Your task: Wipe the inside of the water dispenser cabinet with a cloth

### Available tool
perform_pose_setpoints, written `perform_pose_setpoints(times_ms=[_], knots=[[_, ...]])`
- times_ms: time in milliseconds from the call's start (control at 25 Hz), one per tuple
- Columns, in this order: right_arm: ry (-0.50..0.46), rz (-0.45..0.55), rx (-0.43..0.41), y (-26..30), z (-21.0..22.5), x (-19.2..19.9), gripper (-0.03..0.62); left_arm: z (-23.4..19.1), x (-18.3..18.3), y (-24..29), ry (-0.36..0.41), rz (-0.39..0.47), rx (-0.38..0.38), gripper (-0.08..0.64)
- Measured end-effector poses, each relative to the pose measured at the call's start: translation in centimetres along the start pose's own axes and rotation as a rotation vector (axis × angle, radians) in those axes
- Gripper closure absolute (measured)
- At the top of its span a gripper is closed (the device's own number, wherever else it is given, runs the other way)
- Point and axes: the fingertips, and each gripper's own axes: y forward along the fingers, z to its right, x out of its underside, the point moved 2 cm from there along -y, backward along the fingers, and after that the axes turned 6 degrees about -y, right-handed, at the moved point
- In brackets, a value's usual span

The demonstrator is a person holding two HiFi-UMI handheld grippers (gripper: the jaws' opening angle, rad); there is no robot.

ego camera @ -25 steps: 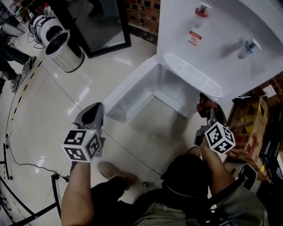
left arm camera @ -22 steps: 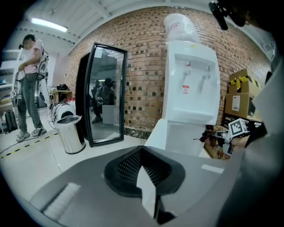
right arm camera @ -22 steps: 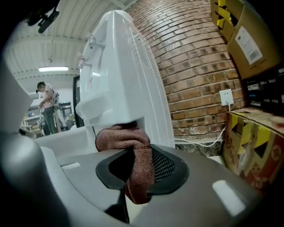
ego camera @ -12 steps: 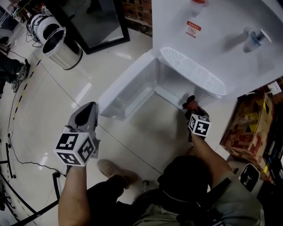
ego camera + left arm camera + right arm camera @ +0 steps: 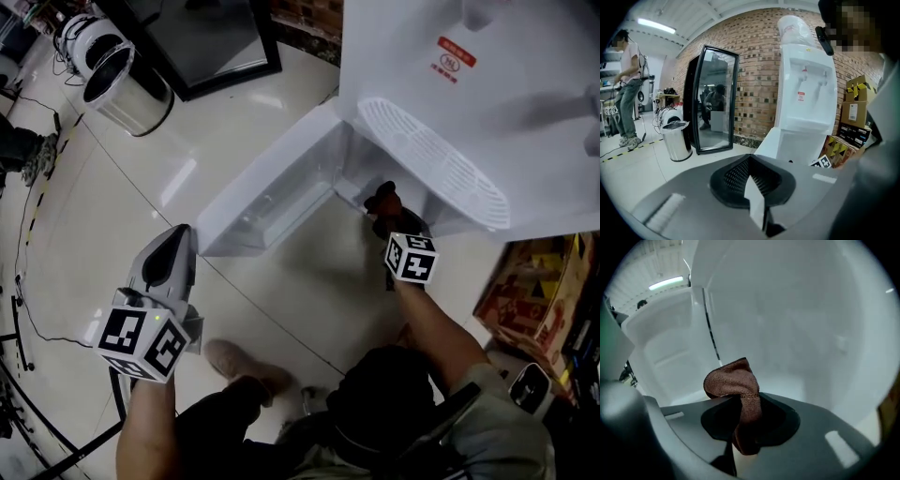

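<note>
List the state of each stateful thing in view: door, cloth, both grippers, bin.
cabinet door: open, swung wide.
right gripper: shut on cloth.
left gripper: shut, empty.
cloth: bunched, clamped between the right jaws.
bin: upright, top open.

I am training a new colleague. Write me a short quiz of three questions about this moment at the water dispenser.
1. True or false: the right gripper is shut on the brown cloth.
2. Which gripper is shut with nothing between its jaws? A) left gripper B) right gripper
3. Fill in: the cabinet door of the water dispenser stands ____.
Key: 1 true; 2 A; 3 open.
</note>
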Motion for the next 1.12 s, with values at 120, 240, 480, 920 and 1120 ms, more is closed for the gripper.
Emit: perform_pose_setpoints(times_ms=[120,240,480,920,1120], knots=[[0.013,0.056,-0.086,3.5,-3.6,-3.9,0.488,0.2,0.2,-0.2,0.005,-0.002,-0.003,0.560],[-0.002,-0.008,-0.122,8.0,-6.2,-4.5,0.486,0.2,0.1,-0.2,0.012,-0.004,-0.017,0.560],[0.074,-0.097,0.040,9.2,-2.4,-1.8,0.485,0.0,-0.2,0.0,0.006,-0.002,-0.012,0.560],[0.210,-0.141,0.339,1.0,5.1,3.0,0.499,0.7,0.5,-0.4,0.005,-0.001,0.025,0.560],[-0.021,0.001,0.077,3.0,-2.0,-2.1,0.497,1.1,0.6,-0.7,0.011,0.000,0.043,0.560]])
